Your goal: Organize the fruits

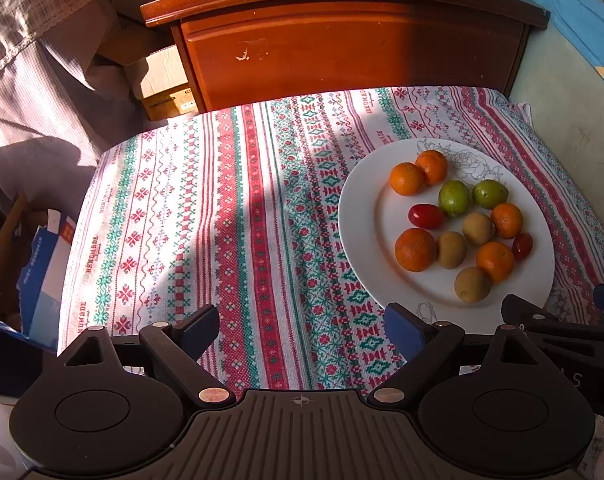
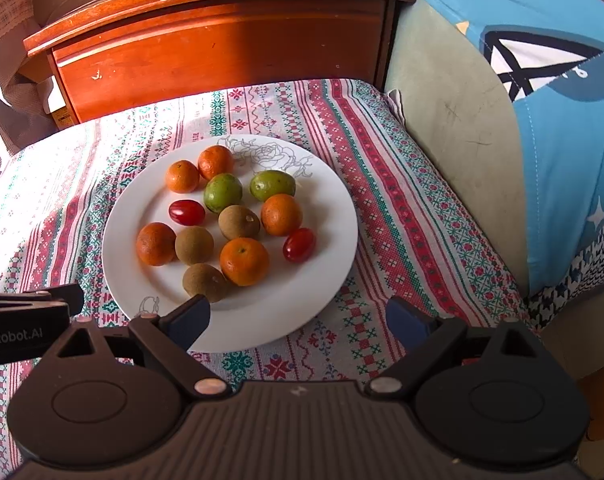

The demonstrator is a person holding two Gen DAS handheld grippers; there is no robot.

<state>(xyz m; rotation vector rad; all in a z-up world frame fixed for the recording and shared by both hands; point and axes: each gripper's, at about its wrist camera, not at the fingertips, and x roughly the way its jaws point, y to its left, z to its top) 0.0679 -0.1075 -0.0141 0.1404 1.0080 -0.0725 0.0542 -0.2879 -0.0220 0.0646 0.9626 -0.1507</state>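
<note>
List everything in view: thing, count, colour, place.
Round white plate: one, on the tablecloth.
Small oranges: five, orange, on the plate.
Brown round fruits: three, plate centre and near side.
Green round fruits: two, far half of plate.
Red cherry tomatoes: two, on the plate.
Patterned tablecloth: one, red, green and white.
Wooden cabinet: one, brown, behind the table.
Left gripper: open, empty.
Right gripper: open, empty.

Both wrist views look down from the near edge; they share the plate (image 1: 358, 216) and cabinet (image 2: 221, 52)
</note>
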